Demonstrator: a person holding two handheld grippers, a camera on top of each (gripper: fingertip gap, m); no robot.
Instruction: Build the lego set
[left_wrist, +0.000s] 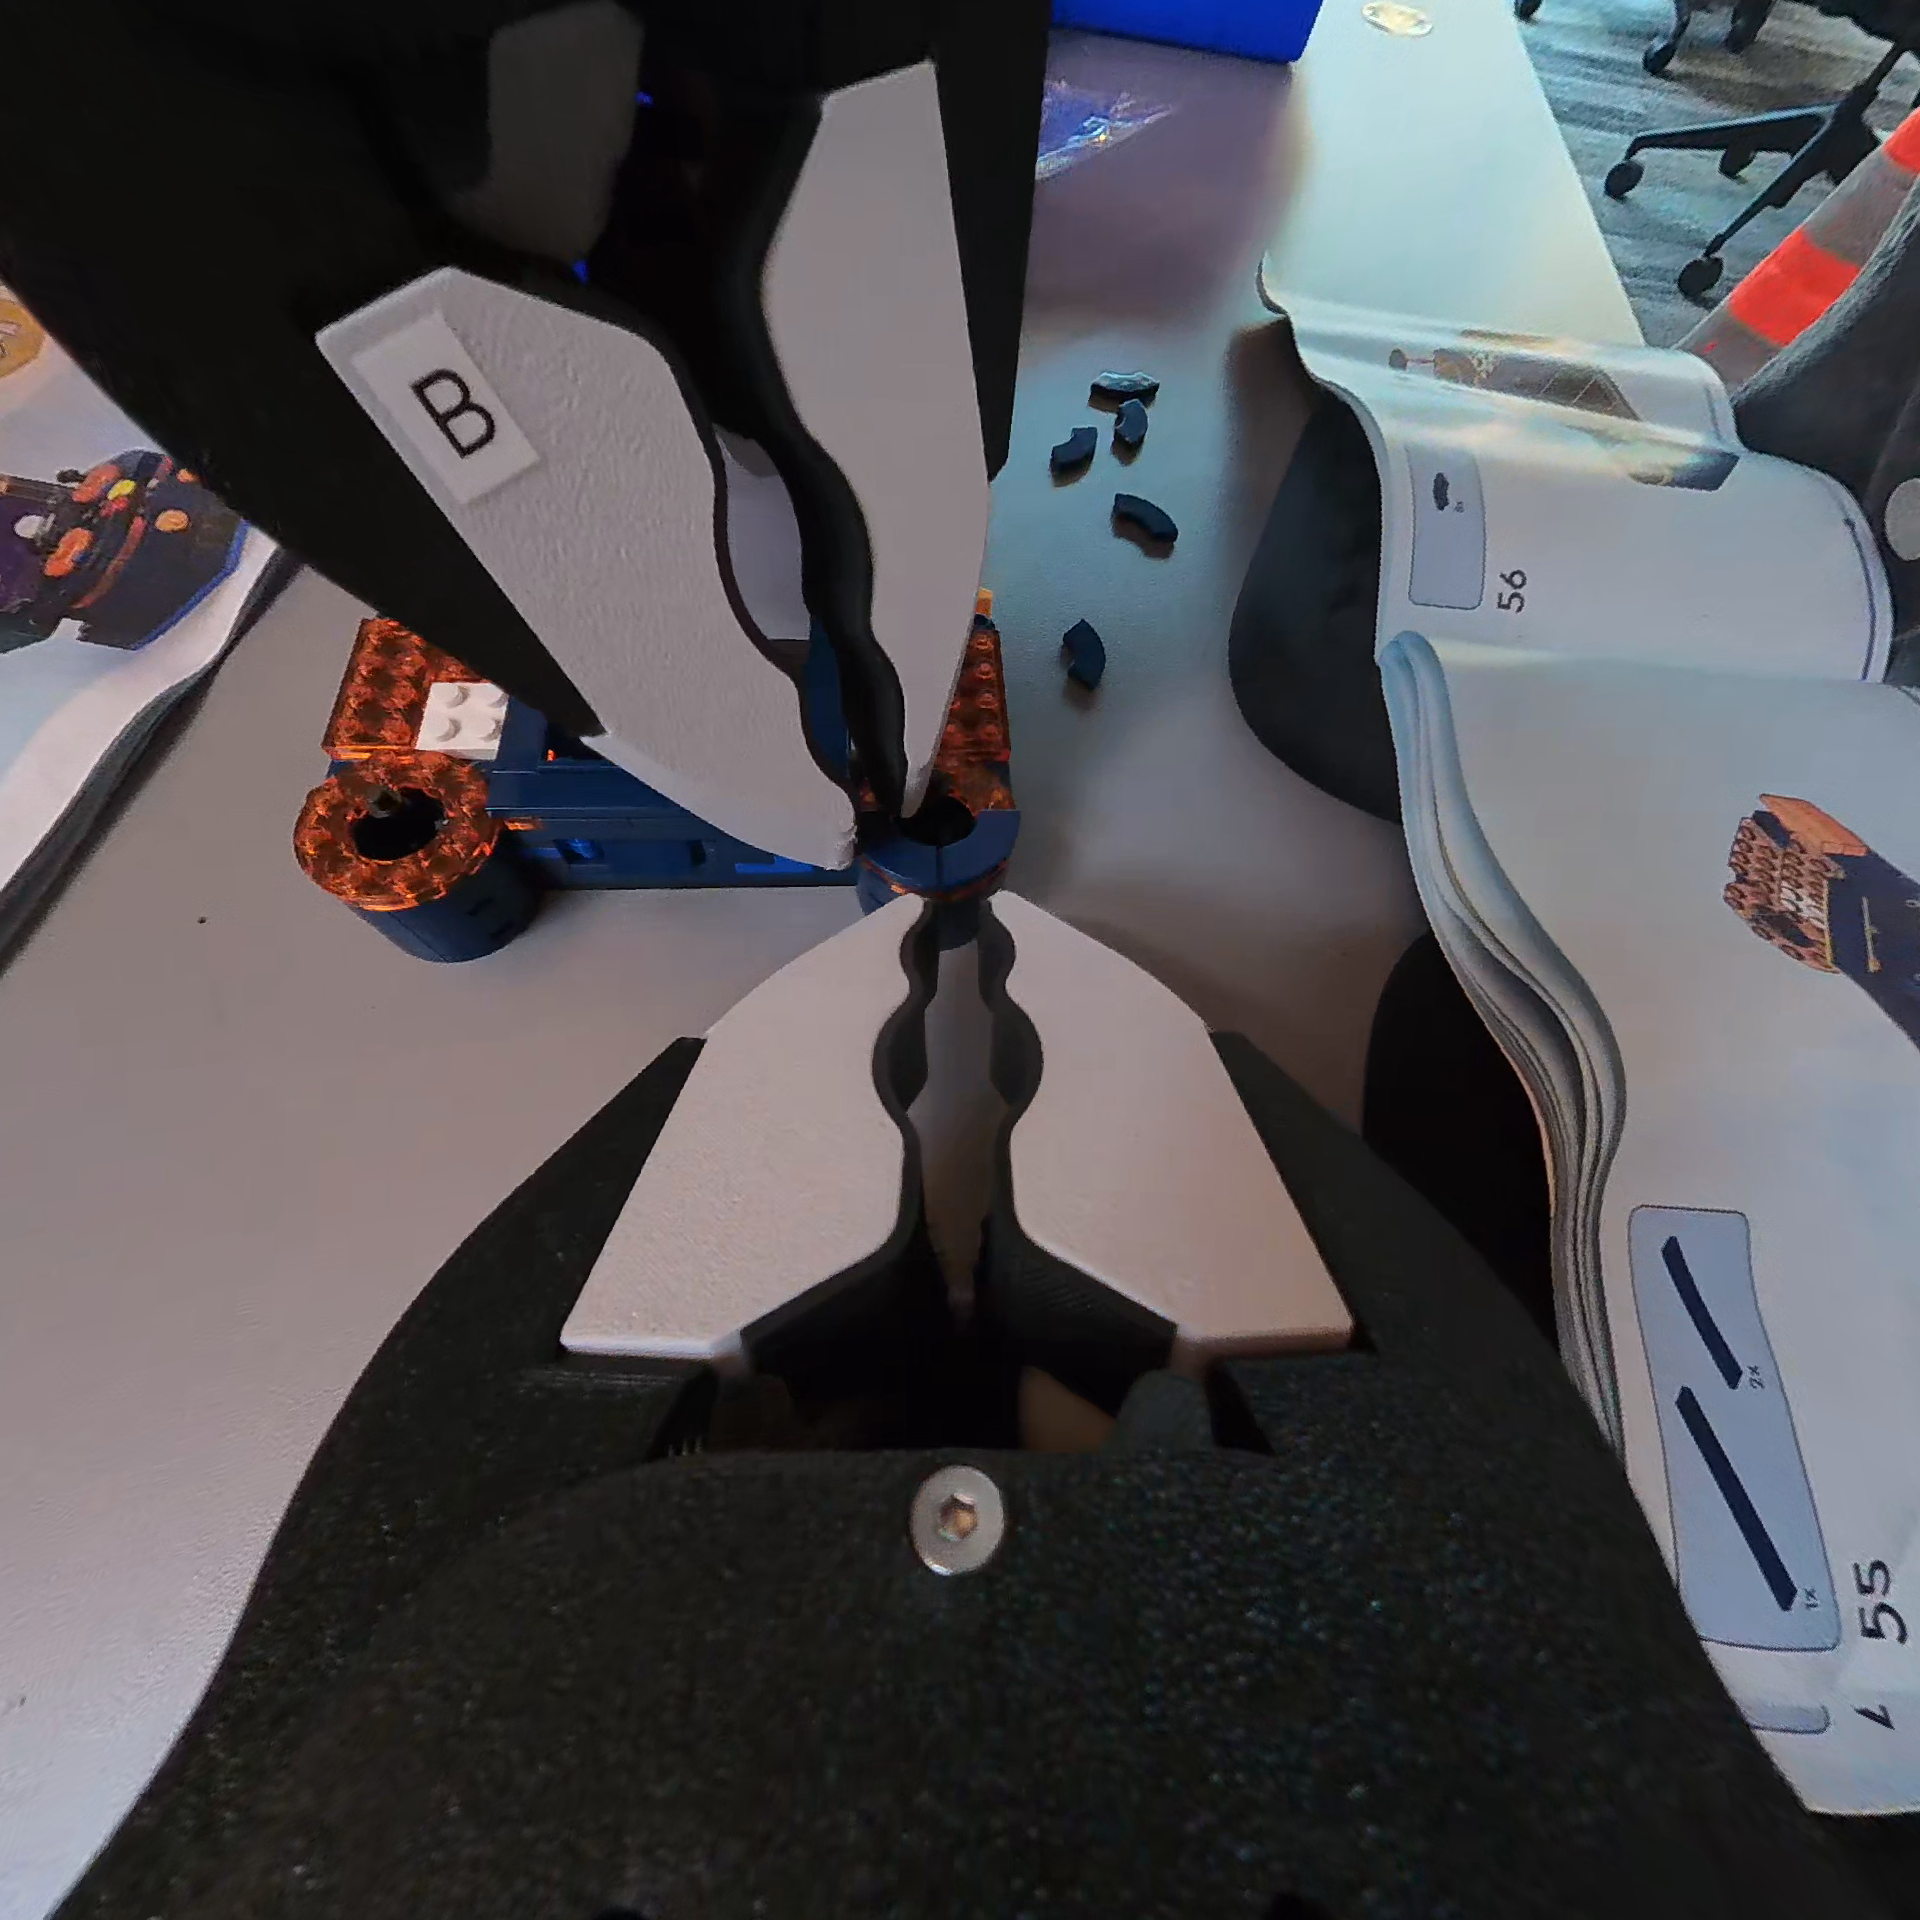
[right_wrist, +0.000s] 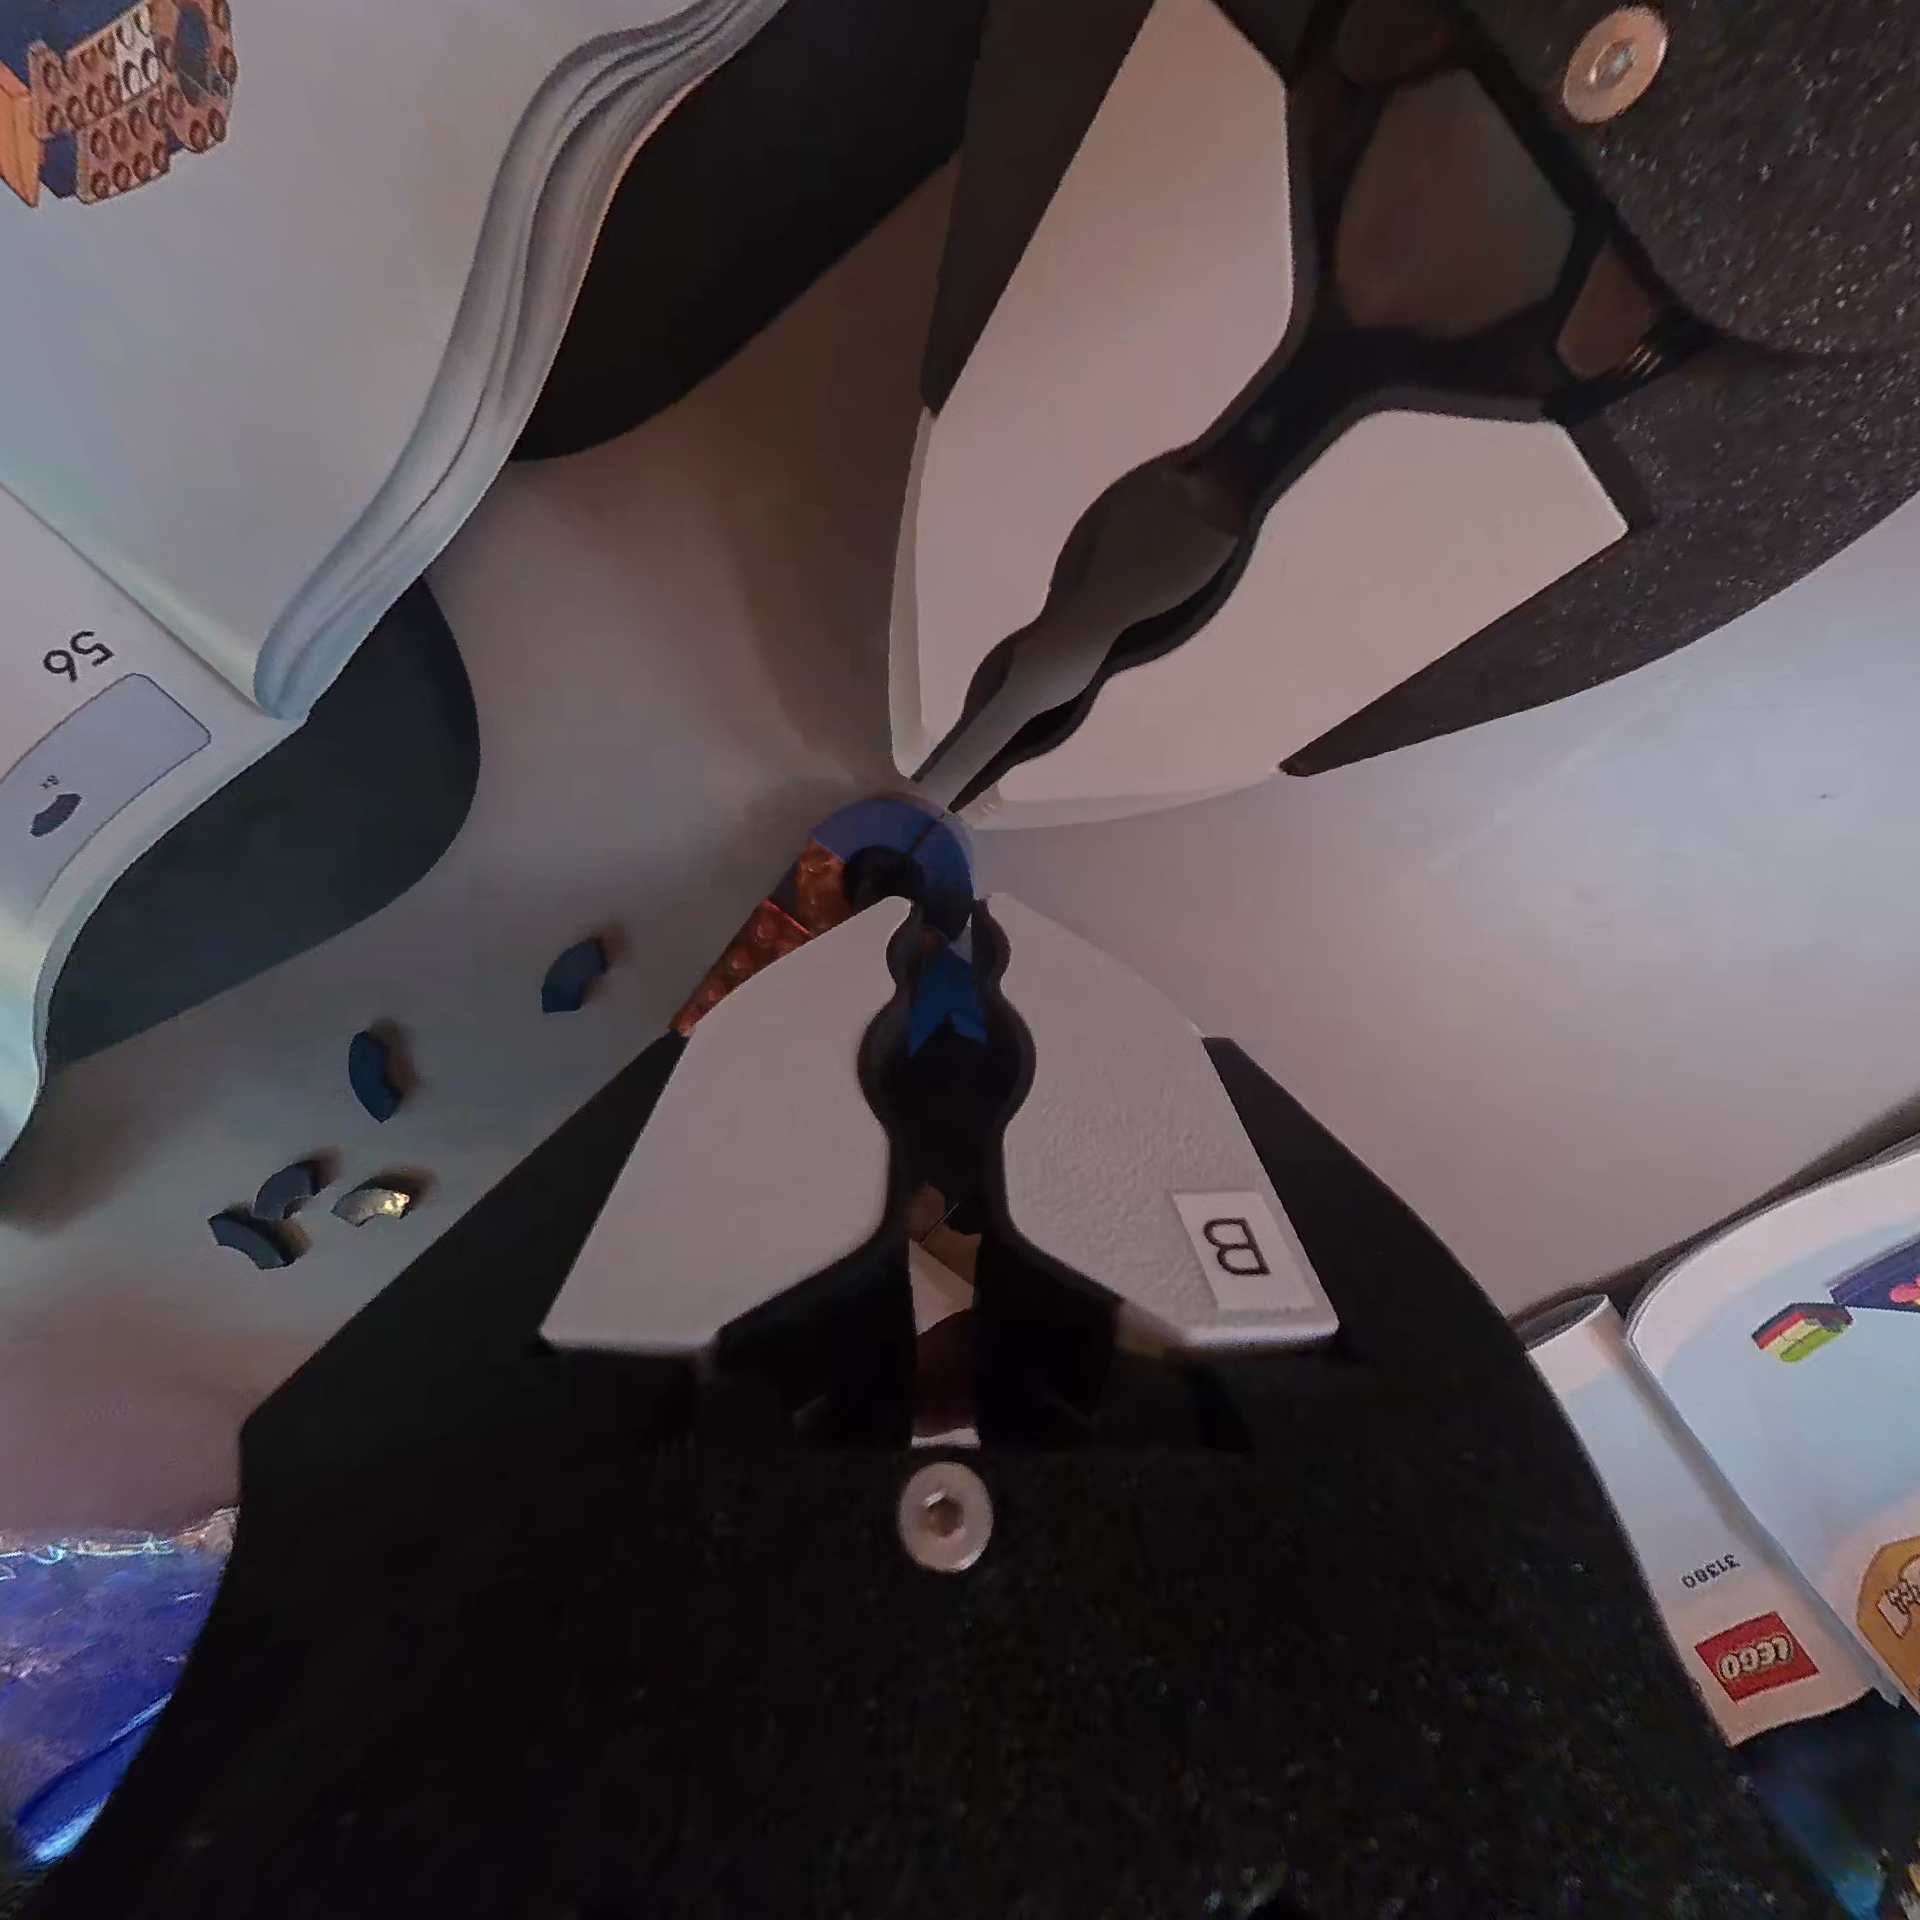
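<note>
1. My left tongs (left_wrist: 951, 914) sit at 6 o'clock, nearly closed on the dark-blue round plastic lego column (left_wrist: 940, 847) at picture centre.
2. My right tongs (left_wrist: 878, 821) come in from 12 o'clock, tips pinched at the column's ring top.
3. The blue-and-orange lego build (left_wrist: 582, 790) rests on the grey tabletop (left_wrist: 208, 1143).
4. Loose dark-blue curved pieces (left_wrist: 1127, 499) lie at 1 o'clock.
5. An open instruction booklet (left_wrist: 1714, 1039) lies at 3 o'clock.

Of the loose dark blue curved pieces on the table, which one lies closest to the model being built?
The lone curved piece lying just right of the model; the other four cluster farther back.
</note>
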